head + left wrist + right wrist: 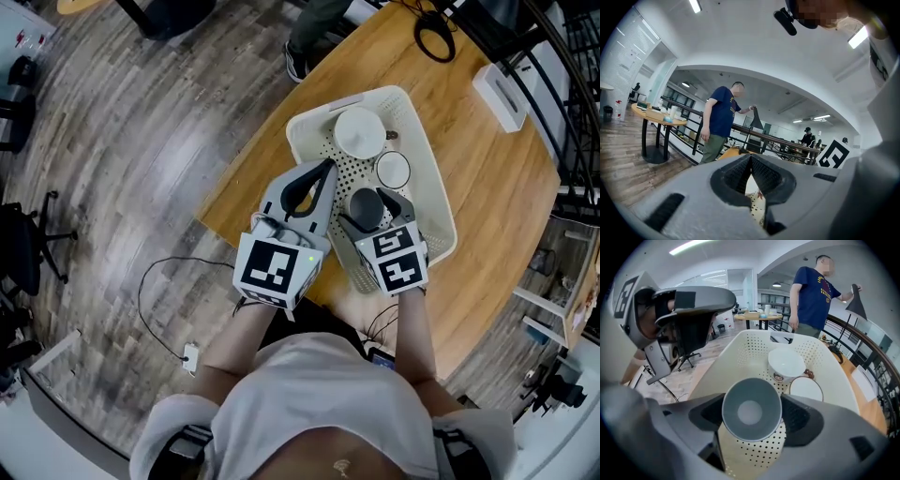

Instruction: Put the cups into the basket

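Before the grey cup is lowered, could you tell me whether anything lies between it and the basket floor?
Nothing visible does. The right gripper holds the grey cup over bare perforated basket floor; the white bowl and white cup sit farther back.

Office surroundings beyond the jaws.
Far past the left gripper's (751, 158) jaws and left of their tips, a person in a navy T-shirt (721, 119) stands at a black railing (780, 139), with a round table (655, 118) further left. Below the jaws lies a wooden table (497, 197). Well beyond them, it bears a black cable coil (434, 39) and a white box (500, 96).
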The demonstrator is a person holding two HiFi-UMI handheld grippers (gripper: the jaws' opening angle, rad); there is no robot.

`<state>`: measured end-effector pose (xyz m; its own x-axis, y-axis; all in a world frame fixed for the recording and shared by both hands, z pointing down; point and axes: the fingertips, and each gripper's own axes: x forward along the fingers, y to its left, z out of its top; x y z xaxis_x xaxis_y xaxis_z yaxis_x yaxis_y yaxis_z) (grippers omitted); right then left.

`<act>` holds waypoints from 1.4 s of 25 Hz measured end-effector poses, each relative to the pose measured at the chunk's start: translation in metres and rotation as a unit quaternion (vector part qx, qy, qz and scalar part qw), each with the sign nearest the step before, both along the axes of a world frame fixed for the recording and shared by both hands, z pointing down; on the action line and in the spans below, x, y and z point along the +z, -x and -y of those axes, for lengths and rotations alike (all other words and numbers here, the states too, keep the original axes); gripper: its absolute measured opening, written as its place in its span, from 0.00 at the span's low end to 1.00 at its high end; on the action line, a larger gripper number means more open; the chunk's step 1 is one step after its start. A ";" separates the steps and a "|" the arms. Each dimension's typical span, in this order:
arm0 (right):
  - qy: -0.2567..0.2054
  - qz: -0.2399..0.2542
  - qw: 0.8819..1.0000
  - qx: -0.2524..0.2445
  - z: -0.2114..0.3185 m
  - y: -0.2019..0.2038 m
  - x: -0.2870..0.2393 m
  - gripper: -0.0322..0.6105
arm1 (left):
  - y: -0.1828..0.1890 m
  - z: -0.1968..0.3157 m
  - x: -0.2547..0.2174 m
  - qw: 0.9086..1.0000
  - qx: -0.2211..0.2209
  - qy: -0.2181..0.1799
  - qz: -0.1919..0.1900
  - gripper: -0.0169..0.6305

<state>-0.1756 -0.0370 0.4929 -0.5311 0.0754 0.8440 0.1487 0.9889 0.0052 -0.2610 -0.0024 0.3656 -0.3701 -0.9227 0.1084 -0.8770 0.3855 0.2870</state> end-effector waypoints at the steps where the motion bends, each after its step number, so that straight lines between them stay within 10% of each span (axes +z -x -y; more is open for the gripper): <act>1: 0.003 -0.005 1.000 -0.002 -0.002 0.000 0.003 0.62 | 0.000 0.001 0.001 1.000 0.000 -0.001 0.000 0.04; 35: -0.021 -0.022 0.999 -0.041 -0.015 0.009 0.037 0.62 | 0.000 0.000 0.017 1.000 0.005 0.007 -0.016 0.04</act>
<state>-0.1850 -0.0218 0.5302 -0.4866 0.0821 0.8698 0.2311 0.9722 0.0376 -0.2612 -0.0019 0.3830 -0.3576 -0.9245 0.1321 -0.8711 0.3812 0.3096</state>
